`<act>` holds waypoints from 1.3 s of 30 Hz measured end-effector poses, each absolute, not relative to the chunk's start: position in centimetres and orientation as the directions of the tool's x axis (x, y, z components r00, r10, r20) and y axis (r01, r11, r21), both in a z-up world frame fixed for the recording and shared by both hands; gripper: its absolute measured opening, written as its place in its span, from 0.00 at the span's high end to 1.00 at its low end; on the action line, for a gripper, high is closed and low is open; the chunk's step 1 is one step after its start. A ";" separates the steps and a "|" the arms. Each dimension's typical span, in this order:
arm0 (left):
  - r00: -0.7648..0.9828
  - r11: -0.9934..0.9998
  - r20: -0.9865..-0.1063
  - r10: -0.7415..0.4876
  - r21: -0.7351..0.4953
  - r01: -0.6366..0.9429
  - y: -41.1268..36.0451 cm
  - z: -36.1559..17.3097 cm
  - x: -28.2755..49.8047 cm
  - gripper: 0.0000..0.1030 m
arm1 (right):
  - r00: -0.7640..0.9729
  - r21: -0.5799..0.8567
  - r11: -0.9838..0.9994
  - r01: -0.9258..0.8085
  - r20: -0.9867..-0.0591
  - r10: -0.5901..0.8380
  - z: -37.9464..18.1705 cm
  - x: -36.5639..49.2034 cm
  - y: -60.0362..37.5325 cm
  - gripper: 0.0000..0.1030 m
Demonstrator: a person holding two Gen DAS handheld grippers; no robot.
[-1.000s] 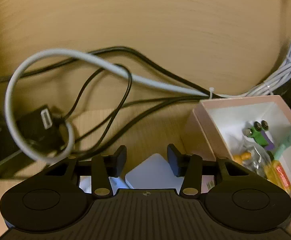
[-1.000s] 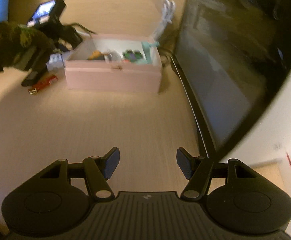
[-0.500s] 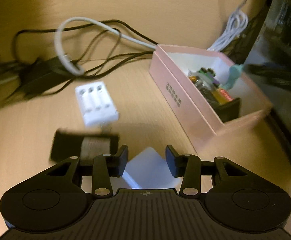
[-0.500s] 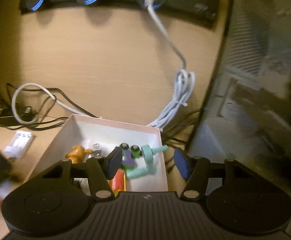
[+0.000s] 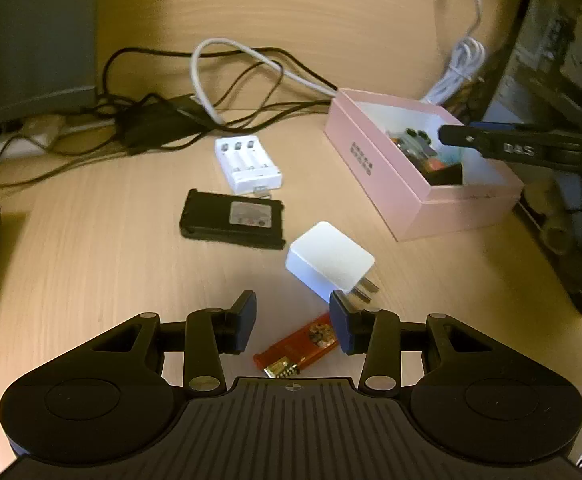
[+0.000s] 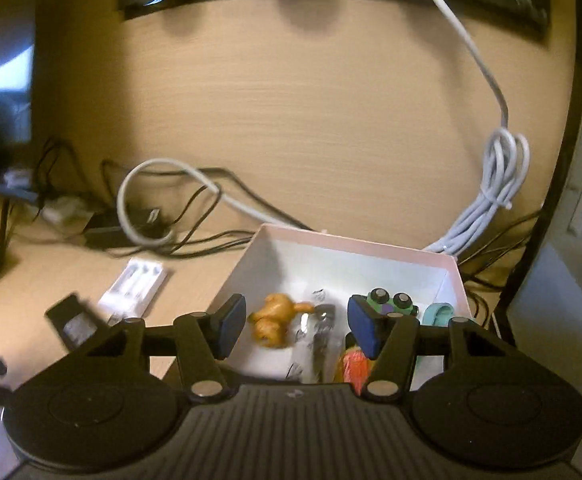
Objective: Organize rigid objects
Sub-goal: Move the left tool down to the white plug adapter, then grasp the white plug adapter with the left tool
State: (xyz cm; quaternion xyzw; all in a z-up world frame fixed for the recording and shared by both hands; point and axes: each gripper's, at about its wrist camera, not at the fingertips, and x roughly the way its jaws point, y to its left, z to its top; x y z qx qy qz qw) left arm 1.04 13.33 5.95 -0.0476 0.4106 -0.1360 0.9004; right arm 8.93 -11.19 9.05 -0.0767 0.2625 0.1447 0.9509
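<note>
2 sets of jaws hang released over a wooden desk strewn with cables.

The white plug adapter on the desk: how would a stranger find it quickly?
Start at the pink box on the wooden desk. Nearer the camera lies a black battery pack, and beside it the white plug adapter. Unlike the ribbed white battery charger, it is smooth, with metal prongs.
</note>
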 end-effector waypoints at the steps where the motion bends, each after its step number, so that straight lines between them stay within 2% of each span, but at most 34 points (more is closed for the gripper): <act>1: 0.627 0.959 -0.727 -0.281 -0.196 0.203 13.2 6.0 1.1 0.57 | 0.820 -0.076 0.946 -0.315 -0.523 0.232 9.3 8.1 -11.0 0.44; 5: 0.643 0.962 -0.716 -0.271 -0.209 0.173 12.1 6.2 2.1 0.57 | 0.817 -0.083 0.947 -0.311 -0.532 0.222 9.5 4.4 -11.2 0.44; 8: 0.635 0.958 -0.718 -0.286 -0.219 0.185 10.7 6.6 3.0 0.57 | 0.826 -0.154 0.935 -0.319 -0.528 0.195 9.5 1.8 -11.2 0.44; 12: 0.611 0.941 -0.716 -0.339 -0.269 0.207 9.0 7.3 3.0 0.57 | 0.893 -0.334 0.924 -0.188 -0.449 0.020 9.5 1.4 -11.8 0.44; 18: 0.574 0.924 -0.725 -0.382 -0.299 0.237 7.9 7.8 0.3 0.57 | 0.848 -0.124 0.992 -0.011 -0.526 -0.056 9.7 9.1 -16.0 0.44; 24: 0.575 0.952 -0.761 -0.301 -0.272 0.138 11.0 7.9 -2.1 0.57 | 0.854 -0.106 0.991 0.076 -0.507 -0.120 8.1 14.8 -16.1 0.44; 27: 0.583 0.962 -0.771 -0.257 -0.264 0.075 12.7 7.9 -2.9 0.57 | 0.822 -0.037 0.999 0.005 -0.568 -0.025 7.3 16.5 -15.5 0.42; 33: 0.568 0.966 -0.788 -0.239 -0.254 0.054 13.0 7.3 -2.2 0.57 | 0.839 0.042 0.984 -0.171 -0.518 0.168 7.9 12.3 -13.5 0.42; 39: 0.573 0.957 -0.778 -0.257 -0.288 0.038 10.8 6.9 0.6 0.57 | 0.840 -0.010 0.972 -0.234 -0.506 0.197 9.2 4.8 -13.3 0.41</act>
